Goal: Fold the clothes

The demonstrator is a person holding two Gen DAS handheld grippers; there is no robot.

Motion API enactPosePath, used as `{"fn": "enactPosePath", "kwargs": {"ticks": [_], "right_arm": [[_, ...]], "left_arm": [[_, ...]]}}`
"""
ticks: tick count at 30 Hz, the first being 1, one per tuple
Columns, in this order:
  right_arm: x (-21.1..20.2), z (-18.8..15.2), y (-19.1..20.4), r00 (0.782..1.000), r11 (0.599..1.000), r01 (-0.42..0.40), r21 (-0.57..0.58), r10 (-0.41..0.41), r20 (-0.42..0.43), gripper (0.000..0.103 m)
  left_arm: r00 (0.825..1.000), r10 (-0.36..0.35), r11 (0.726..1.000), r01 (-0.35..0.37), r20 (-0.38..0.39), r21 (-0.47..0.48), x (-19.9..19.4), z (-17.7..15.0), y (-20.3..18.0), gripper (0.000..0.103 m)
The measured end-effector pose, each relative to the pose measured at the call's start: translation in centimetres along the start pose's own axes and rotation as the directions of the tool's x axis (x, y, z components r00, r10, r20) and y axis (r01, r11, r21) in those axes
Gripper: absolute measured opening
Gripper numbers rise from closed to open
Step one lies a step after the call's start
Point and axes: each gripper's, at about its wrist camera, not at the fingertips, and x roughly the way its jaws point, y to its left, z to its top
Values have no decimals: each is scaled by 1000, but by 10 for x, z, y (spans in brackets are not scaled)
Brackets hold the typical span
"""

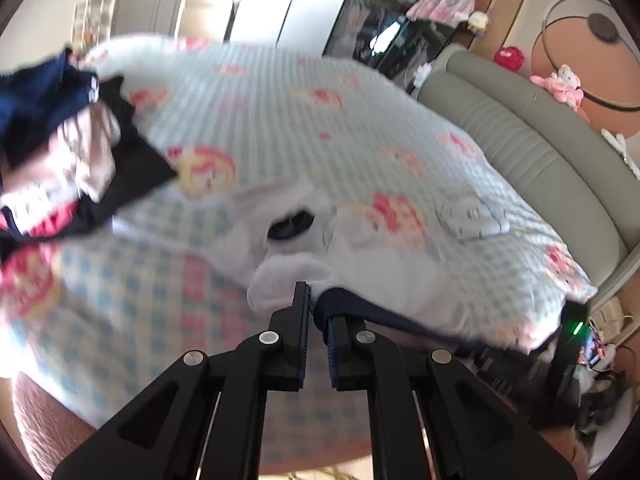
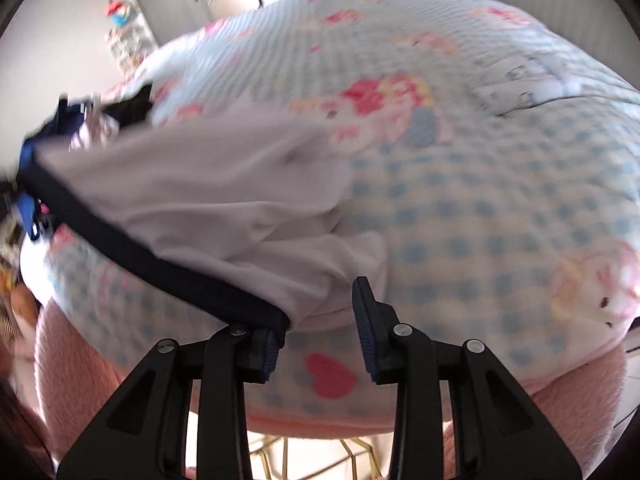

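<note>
Garment: a white, thin knit garment with a dark navy band along one edge lies crumpled on the bed with the pale blue checked, cartoon-printed quilt, near its front edge.
Left claw: my left claw has its jaws nearly together, and the navy band sits between the blue pads, so I judge it clenched on the garment's edge.
Right claw: my right claw is spread wide; the other end of the navy band drapes over its left finger, but nothing is pinched.
Weight: I judge it light; the cloth sags and bunches wherever it is not held.
Stiffness: soft and limp, with no shape of its own, so it needs two holds to stretch flat.
Slip: the smooth white fabric may slide; the thicker band looks the surer place to grip.
Where to hold: along the navy band, one claw toward each end, well apart.
Risk: pinching the quilt together with the garment.
Elsewhere: a heap of dark blue, black and pink clothes waits farther back on the bed.
</note>
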Motion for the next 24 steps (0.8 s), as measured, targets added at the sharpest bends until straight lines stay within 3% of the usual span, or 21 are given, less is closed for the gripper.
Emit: {"fn": "enactPosePath", "kwargs": {"ticks": [3,6,11,13,14,15,19,21,24], "right_arm": [[-15,9,-5,998,1000,13,11,-13,61,22],[-20,14,-7,997,1000,-1,8,0,71,22],[22,4,-6,990,995,-95,23,97,-103,22],[44,-5,-7,984,997,-62,36,67,-166,22],[51,-7,-8,983,999,-38,37,44,-179,22],[51,-6,-8,985,999,-21,34,26,-168,21],[21,11,-5,996,997,77,-19,-77,-36,10],[1,22,-10,990,990,141,-23,-140,30,10],[-34,38,-25,974,980,196,15,-197,109,10]], "left_arm": [[998,-48,999,49,-51,11,10,-13,2,9],[997,-41,998,44,-67,36,17,-21,0,9],[990,-91,996,92,-106,6,49,-22,12,13],[982,-51,998,55,-184,15,82,-18,15,27],[971,-21,999,27,-237,25,99,-15,16,27],[962,3,999,7,-273,35,113,-12,16,26],[981,9,998,3,-191,65,101,2,-3,17],[987,-50,997,58,-156,50,87,5,-14,16],[965,-196,980,199,-175,-3,71,-1,-26,13]]}}
